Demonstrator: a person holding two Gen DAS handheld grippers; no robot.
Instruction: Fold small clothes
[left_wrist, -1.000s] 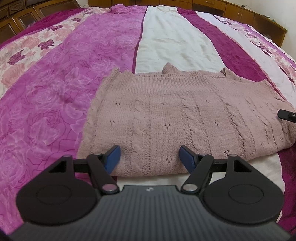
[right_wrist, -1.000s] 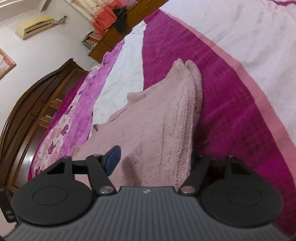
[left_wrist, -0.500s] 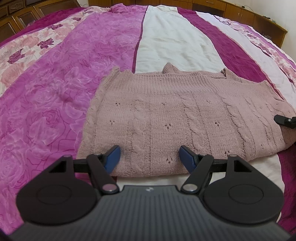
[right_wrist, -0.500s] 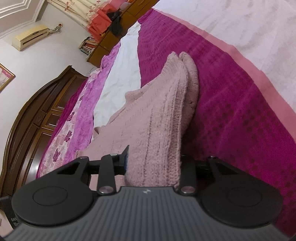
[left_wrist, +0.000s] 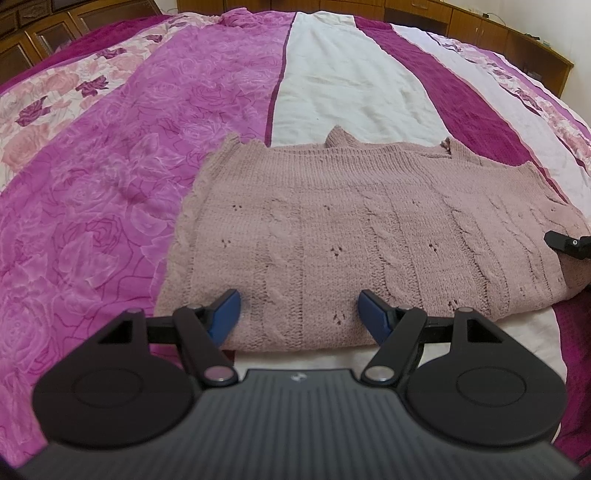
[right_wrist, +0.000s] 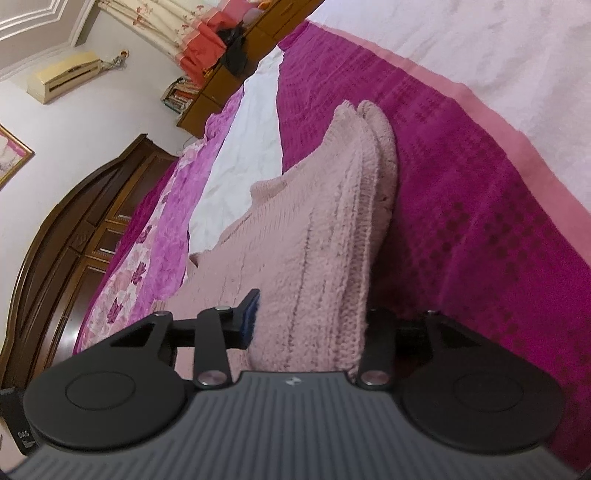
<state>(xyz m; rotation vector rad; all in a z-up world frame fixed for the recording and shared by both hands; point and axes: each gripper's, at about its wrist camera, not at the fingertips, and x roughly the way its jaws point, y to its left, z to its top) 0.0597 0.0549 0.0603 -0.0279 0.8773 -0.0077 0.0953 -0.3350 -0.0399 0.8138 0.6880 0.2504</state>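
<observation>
A dusty-pink cable-knit sweater (left_wrist: 369, 229) lies folded flat on the bed, its long side across the left wrist view. My left gripper (left_wrist: 299, 314) hovers open over the sweater's near edge, its blue pads wide apart and nothing pinched between them. My right gripper (right_wrist: 310, 321) is shut on the sweater (right_wrist: 317, 229) at its right-hand end, with thick layers of knit filling the gap. Its left blue pad (right_wrist: 251, 317) presses the knit; the other pad is hidden under the fabric. In the left wrist view a tip of the right gripper (left_wrist: 569, 243) shows at the sweater's right edge.
The bedspread (left_wrist: 147, 147) has magenta rose, white and dark purple stripes. Wooden cabinets (left_wrist: 480, 26) run behind the bed. A dark wooden wardrobe (right_wrist: 74, 251), an air conditioner (right_wrist: 62, 74) and a low bookshelf (right_wrist: 184, 96) line the walls.
The right gripper's jaws have come together on the sweater's right end, squeezing the knit narrower. The left gripper and the rest of the sweater have stayed put.
</observation>
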